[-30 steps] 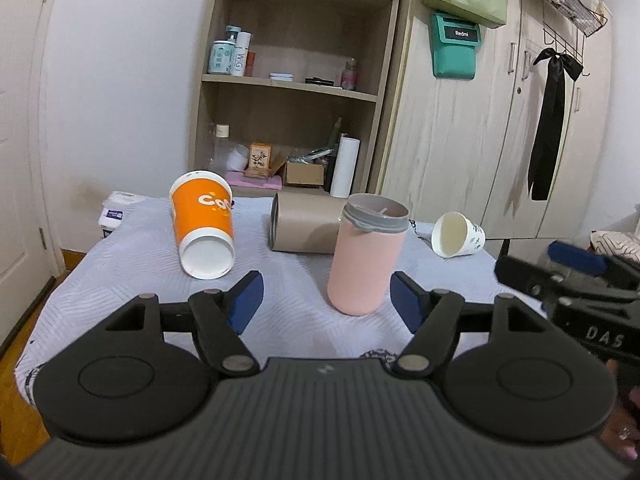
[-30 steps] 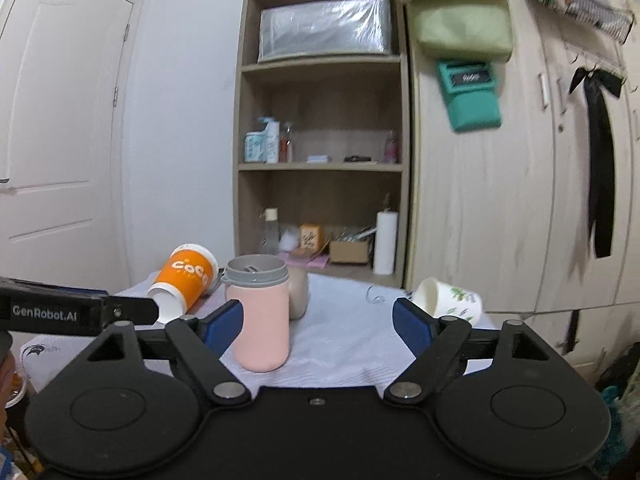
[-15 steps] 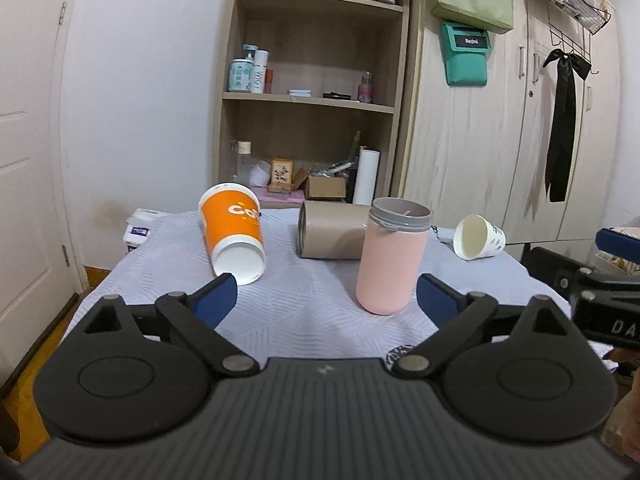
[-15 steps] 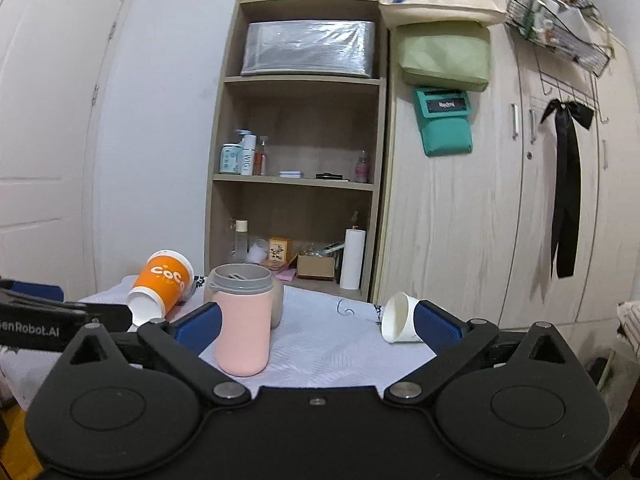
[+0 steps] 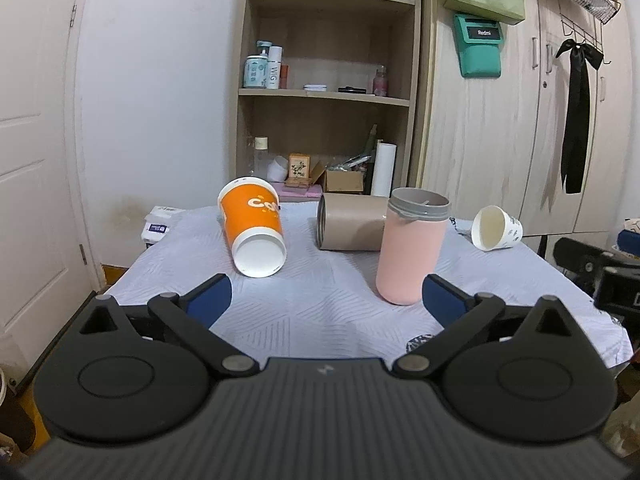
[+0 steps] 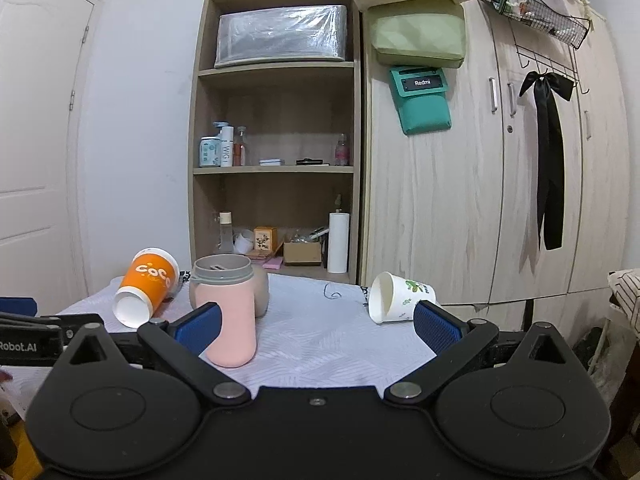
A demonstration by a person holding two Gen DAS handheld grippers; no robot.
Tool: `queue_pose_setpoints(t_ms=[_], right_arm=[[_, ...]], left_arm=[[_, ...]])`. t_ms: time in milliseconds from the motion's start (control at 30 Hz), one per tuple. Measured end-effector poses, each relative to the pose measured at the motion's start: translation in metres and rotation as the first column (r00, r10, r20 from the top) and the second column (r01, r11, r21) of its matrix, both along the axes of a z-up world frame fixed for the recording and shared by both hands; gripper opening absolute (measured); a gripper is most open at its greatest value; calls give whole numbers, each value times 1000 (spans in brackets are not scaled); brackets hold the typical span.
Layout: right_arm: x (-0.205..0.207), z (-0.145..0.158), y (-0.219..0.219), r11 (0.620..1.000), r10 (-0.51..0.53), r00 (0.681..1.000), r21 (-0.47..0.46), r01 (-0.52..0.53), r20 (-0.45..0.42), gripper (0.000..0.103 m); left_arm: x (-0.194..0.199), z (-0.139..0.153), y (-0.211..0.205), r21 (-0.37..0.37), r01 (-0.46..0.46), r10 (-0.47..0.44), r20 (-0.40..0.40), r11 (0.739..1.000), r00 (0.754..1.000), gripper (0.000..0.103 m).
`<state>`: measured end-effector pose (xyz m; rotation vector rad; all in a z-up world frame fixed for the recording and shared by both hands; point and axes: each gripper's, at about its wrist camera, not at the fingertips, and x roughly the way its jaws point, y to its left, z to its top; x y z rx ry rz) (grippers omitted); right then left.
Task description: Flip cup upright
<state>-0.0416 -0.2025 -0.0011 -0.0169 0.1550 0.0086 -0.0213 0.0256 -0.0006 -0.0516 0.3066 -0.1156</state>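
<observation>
White quilted cloth [image 5: 320, 312] with a stitched diamond pattern covers the table in front of you, and four containers sit on it. Your orange paper cup with white lettering [image 5: 253, 226] lies tipped on the left part of the cloth, its white open mouth facing you and showing nothing inside; from the right wrist it [image 6: 145, 286] appears left of everything else. Just right of it a smooth beige cylindrical tumbler [image 5: 350, 222] lies on its side, dark open end toward the orange cup. Standing upright in front of that tumbler is a matte pink bottle with a grey ribbed collar [image 5: 410, 250]; the right view [image 6: 228, 312] shows its grey top, though what it holds cannot be seen. Well apart at the far right edge, a small white paper cup with green leaf print [image 6: 400, 298] lies on its side, its pale interior bare [image 5: 496, 227].

Your left gripper [image 5: 326, 298] has its blue-padded jaws spread wide, holding nothing, short of the cups. Your right gripper [image 6: 316, 326] is likewise spread wide and empty.
</observation>
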Motion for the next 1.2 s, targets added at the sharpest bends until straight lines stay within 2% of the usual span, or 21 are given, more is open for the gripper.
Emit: queue_pose_setpoints(t_ms=[400,1200], right_arm=[[-3,2,4,1000,-28,1000,-14,28,6,103],[-2,2,6,999,-39,999,-13,39,-12,103]], left_arm=[[4,-1,3,-5,-32,32,-36,999,999,103],[0,0,1,36,-70,71,-34,997,997,103]])
